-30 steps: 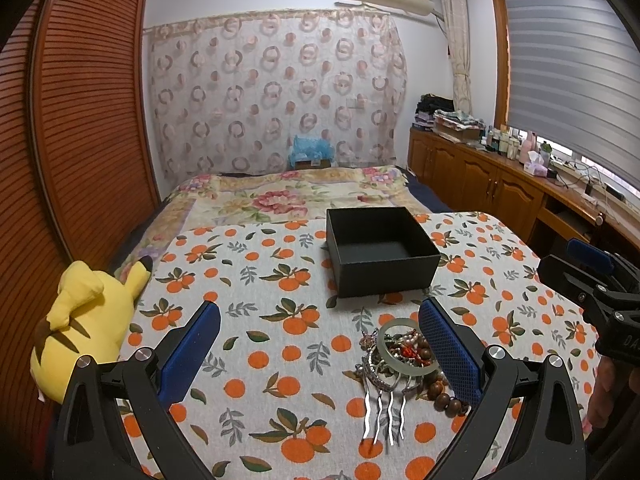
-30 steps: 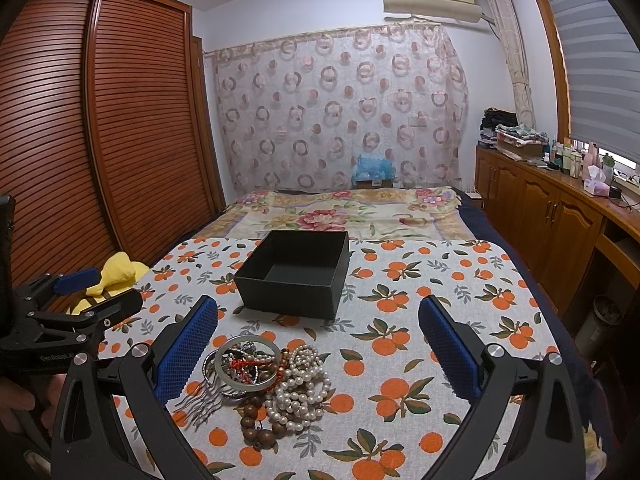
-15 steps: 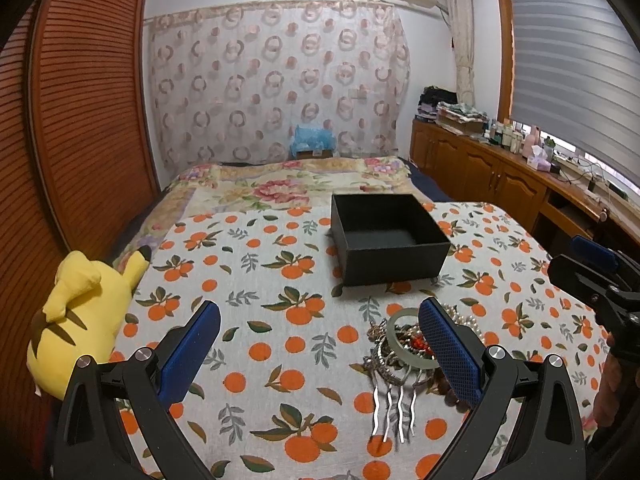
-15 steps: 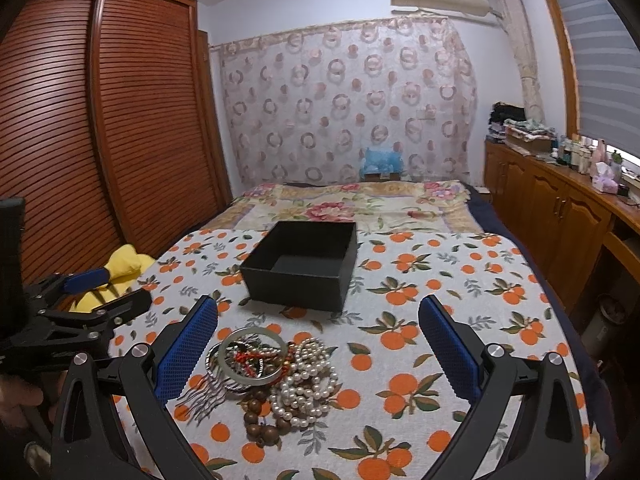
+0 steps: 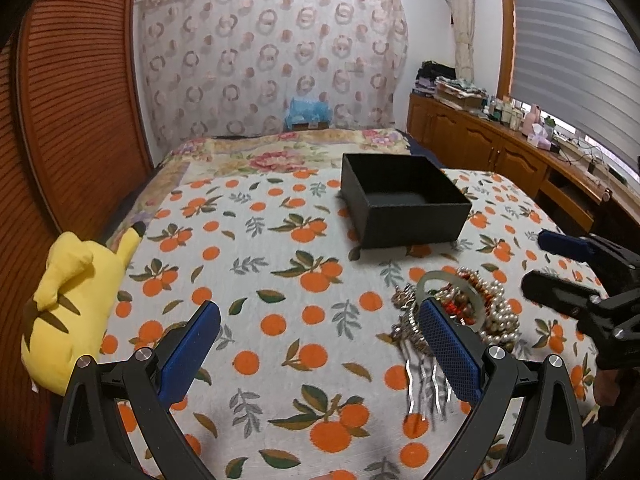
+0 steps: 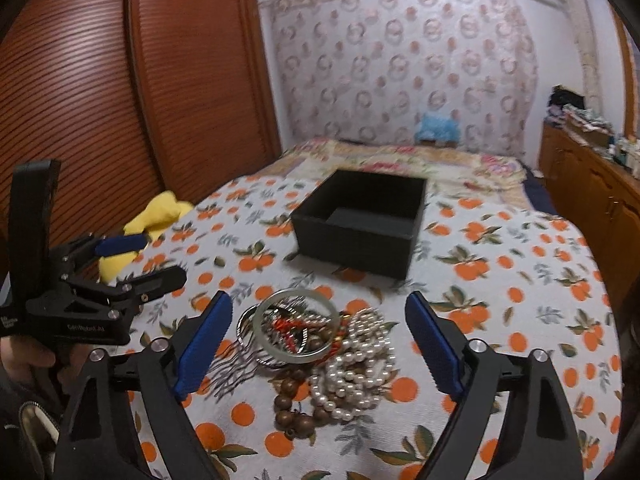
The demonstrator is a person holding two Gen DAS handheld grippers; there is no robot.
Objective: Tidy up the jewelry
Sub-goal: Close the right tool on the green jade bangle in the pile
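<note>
A pile of jewelry lies on the orange-print bedspread: a pale bangle, a pearl string, brown wooden beads, a silver hair comb. An empty open black box stands behind it, also in the left wrist view. My right gripper is open, hovering over the pile. My left gripper is open and empty, left of the pile; its right finger overlaps the pile's edge.
A yellow plush toy lies at the bed's left edge by the wooden wardrobe doors. Wooden cabinets with clutter run along the right wall. A floral quilt covers the far bed.
Both grippers have moved forward and lower toward the jewelry pile. The right gripper now straddles the pile from above. Both stay open.
</note>
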